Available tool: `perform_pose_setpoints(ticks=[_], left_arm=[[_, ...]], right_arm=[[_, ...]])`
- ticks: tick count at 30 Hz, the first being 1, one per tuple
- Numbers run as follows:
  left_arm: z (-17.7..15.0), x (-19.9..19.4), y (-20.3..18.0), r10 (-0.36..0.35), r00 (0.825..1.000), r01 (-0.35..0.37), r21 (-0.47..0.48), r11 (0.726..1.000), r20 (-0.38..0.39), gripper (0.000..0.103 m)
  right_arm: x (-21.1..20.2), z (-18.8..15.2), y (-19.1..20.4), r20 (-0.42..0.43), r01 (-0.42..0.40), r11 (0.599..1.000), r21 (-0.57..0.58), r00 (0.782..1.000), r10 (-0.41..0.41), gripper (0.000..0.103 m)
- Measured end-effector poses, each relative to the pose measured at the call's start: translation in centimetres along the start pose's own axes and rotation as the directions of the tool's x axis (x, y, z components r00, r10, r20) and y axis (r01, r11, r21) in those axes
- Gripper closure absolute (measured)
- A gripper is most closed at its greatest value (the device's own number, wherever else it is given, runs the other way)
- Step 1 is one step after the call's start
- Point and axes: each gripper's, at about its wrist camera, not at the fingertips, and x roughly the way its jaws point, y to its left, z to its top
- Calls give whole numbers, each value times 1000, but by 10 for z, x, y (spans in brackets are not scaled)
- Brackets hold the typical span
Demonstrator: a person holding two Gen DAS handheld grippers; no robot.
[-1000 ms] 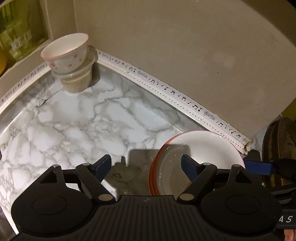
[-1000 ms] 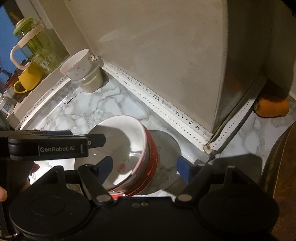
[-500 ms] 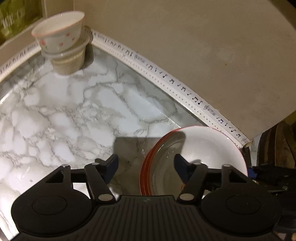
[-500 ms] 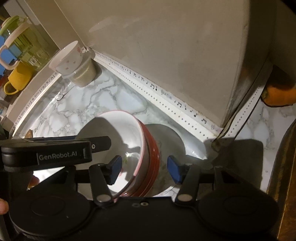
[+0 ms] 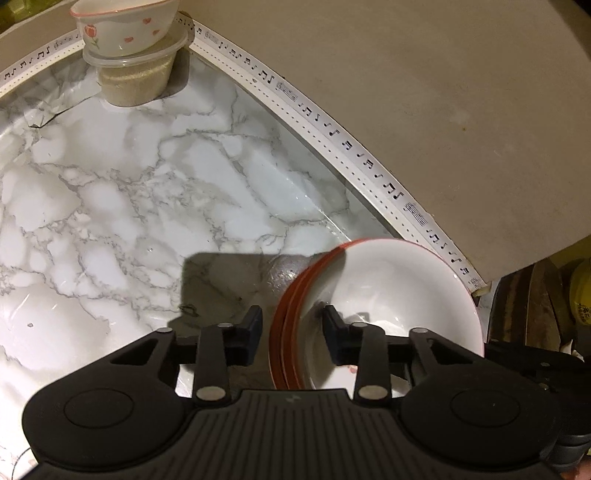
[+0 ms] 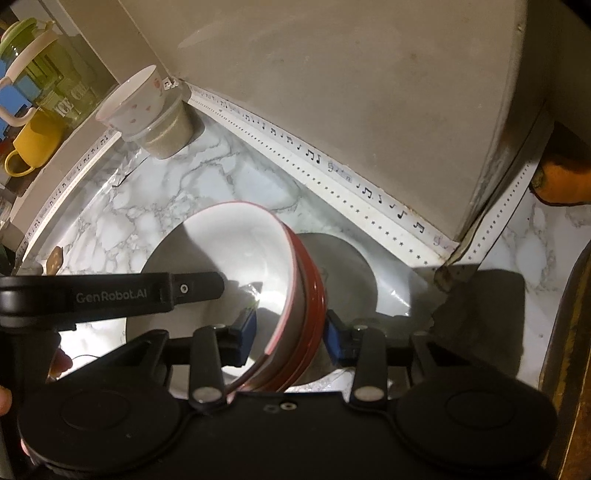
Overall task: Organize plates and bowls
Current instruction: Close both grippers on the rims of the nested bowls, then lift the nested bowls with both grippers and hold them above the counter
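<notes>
Your left tongs (image 5: pixel 291 334) straddle the left rim of the bowl stack (image 5: pixel 384 306), one finger outside on the red wall and one inside on the white, and the jaws are closing; a sliver of gap shows beside each pad, so they have not bitten yet. Your right tongs (image 6: pixel 290 328) do the same on the opposite rim (image 6: pixel 295 280), jaws closing too, with the right pad close against the red outer wall and the left pad near the inner face; I cannot tell if they press yet. The stack looks like three nested bowls, white inside and red outside, sitting on the marble counter (image 5: pixel 129 206) near the note-printed trim (image 5: pixel 332 129), with what looks like a flat grey disc (image 6: pixel 340 269) just right of it in the right view. Expect it to be heavy, rigid, glazed and slick, and breakable: pinch deep over all the rims so the inner bowls cannot slide, and lift level with both sides together. Far left in the corner a small heart-print bowl (image 5: pixel 122 26) sits on a lidded tub (image 5: pixel 135 79), well apart. Beyond the ledge stand a yellow mug (image 6: pixel 35 142) and a green jug (image 6: pixel 26 48).
</notes>
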Motion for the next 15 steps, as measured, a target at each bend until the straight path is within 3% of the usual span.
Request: perform_pose_setpoints(ticks=[2,8,15], left_arm=[[-2,-1,0,-12,1000,12,3,1000,-1,74],[-2,-3,-3,6,1000,-6,19,1000,8,76],[-8,-8,-7,28,1000,-29,31,999,11,78]], right_arm=[[0,1,1,-3,4,1000,-6,1000,-4,66],[-1,2,-1,9,15,1000,21,1000,-15,72],[-4,1,5,45,63,998,-24,997,-62,77]])
